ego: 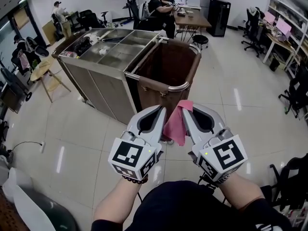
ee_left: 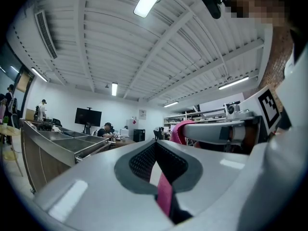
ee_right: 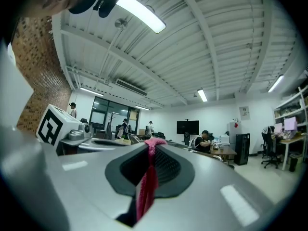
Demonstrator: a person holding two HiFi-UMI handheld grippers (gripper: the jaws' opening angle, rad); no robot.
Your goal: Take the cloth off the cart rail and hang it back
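**Pink cloth [ego: 175, 125] held clear of the cart rail [ego: 169, 87], pinched between two hand-held tools**

The left tool [ego: 159, 112] and right tool [ego: 186, 113] are each clamped tight on the cloth's upper edge, one at either side. The cloth hangs between them in the air, near the chrome rail at the near end of the brown cart [ego: 166, 61] but not touching it. It looks light, soft and limp, likely to sag and bunch. Holds near the top corners, drawn apart, should suit draping it. The rail's curved corners and the cart's open mouth behind it are the edges to mind. Bare floor [ego: 231, 100] lies to both sides, steel trays [ego: 113, 44] to the left, and seated people [ego: 161, 6] are well apart.
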